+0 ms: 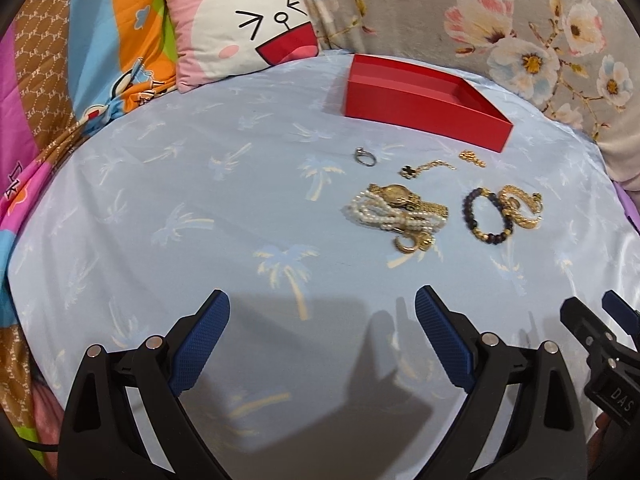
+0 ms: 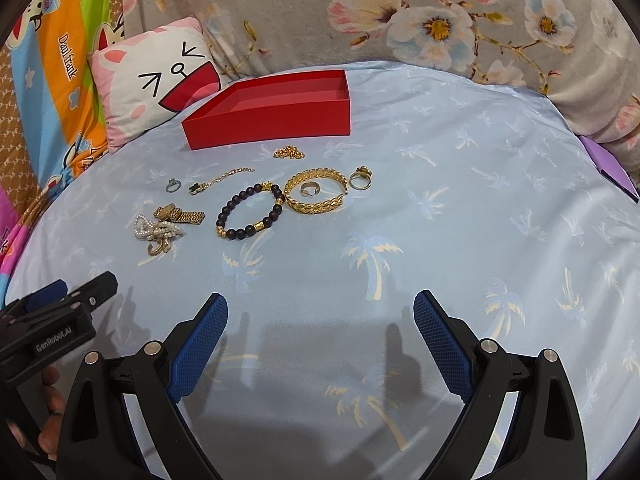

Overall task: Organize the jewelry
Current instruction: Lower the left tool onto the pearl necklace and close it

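Note:
An open red box [image 1: 420, 104] [image 2: 276, 120] rests at the back of the light blue sheet [image 1: 200, 200]. In front of it lie loose pieces: a silver ring [image 1: 365, 157] [image 2: 173, 185], a clover chain [image 1: 426, 167] [image 2: 220, 179], a small gold chain [image 1: 472, 157] [image 2: 289, 153], a gold watch [image 1: 404, 197] [image 2: 178, 213] on a pearl bracelet [image 1: 384, 216] [image 2: 158, 231], a dark bead bracelet [image 1: 486, 216] [image 2: 250, 212], a gold leaf bangle [image 2: 316, 191] and a gold ring [image 2: 360, 179]. My left gripper [image 1: 322, 312] and right gripper [image 2: 320, 312] stand open, empty, short of the jewelry.
A pink cartoon cushion [image 1: 240, 24] [image 2: 156, 80] leans at the back left beside a colourful blanket [image 1: 92, 60]. A grey floral quilt [image 2: 440, 16] runs along the back. A hand [image 2: 52, 412] holds the left gripper's body at the lower left of the right wrist view.

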Demonstrator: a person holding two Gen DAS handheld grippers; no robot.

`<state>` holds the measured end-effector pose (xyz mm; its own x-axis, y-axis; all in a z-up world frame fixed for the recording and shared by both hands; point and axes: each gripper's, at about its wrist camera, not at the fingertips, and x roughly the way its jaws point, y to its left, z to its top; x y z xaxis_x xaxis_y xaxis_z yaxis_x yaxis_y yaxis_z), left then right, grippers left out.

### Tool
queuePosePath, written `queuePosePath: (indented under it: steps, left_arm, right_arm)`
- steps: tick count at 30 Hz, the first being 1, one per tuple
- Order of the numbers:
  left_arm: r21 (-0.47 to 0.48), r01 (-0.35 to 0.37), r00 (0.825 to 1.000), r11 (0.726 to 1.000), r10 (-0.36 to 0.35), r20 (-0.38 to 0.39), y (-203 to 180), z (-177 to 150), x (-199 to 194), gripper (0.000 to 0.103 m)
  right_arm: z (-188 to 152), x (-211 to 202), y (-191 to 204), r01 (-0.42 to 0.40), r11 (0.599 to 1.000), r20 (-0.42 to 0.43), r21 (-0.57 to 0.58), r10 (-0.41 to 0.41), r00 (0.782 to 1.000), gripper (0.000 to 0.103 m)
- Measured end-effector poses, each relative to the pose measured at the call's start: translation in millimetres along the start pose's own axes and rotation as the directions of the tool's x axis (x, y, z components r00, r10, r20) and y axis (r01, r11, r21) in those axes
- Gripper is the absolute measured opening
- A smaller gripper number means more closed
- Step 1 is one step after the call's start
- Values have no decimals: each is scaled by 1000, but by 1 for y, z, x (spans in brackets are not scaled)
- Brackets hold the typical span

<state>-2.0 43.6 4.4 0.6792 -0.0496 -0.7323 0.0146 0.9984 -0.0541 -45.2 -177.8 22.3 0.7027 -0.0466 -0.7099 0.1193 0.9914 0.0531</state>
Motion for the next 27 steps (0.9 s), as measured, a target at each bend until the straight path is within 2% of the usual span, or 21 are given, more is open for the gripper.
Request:
queuePosePath:
  steps: [2,6,8,13,17,18,23,26,27]
  left_arm:
    - [-9,11,1000,1000,-11,-8,2,3,2,92]
    - [-69,89,995,994,-92,-31,0,18,7,92]
    - [-74,100,994,992,-102,-28,-7,25,8,92]
    - [-64,49,997,997,-53,-58,-37,48,29,92]
    - [-41,-2,995,999,-2,-99,-49,52,54,89]
    - [-34,-5,994,999,1,-108,-49,51,57,81]
    - [-15,8,997,1000,-9,-74,-44,43,50,63]
    - [-24,42,997,999,-44,-65,-41,45,49,46]
    - [-20,63,996,998,-64,-64,-41,45,49,36]
  right_arm:
    - [0,0,0,-2,1000,-3,1,2,1000,92]
    - [1,1,-3,-11,1000,-9,14,11,1000,92]
    - [2,3,-3,-11,1000,-14,19,11,1000,92]
    - [2,4,-1,-13,1000,-20,10,14,1000,92]
    - [2,5,-1,-21,1000,-23,11,21,1000,92]
    - [2,5,-1,-24,1000,-23,11,24,999,92]
    - [2,5,1,-29,1000,-24,3,29,999,92]
    - [2,6,1,-35,999,-31,-1,35,999,92]
    - [3,7,1,-37,999,-35,-1,37,999,92]
